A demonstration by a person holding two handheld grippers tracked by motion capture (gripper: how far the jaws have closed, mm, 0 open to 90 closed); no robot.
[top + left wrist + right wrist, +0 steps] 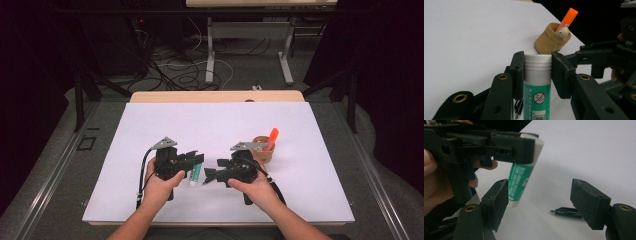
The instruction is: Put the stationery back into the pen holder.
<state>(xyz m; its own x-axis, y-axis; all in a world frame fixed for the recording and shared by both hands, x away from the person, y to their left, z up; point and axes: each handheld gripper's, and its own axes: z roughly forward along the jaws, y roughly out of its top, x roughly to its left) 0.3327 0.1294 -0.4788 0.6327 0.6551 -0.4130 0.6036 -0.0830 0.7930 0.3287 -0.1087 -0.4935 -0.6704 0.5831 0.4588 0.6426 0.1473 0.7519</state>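
The left gripper (537,75) has its jaws closed on the grey cap end of a green-and-white glue stick (537,95), one jaw pressed to each side of the cap; in the high view the left gripper (196,159) holds the glue stick (195,173) just above the white desk (150,125), near the middle of its near half; the right gripper (539,202) stands just beside it with its jaws spread wide and nothing between them, one jaw close to the tube's lower end; a small black pen-like piece (567,212) lies on the desk below those jaws; a tan cup (550,40) with an orange marker (567,18) in it stands farther back, to the right.
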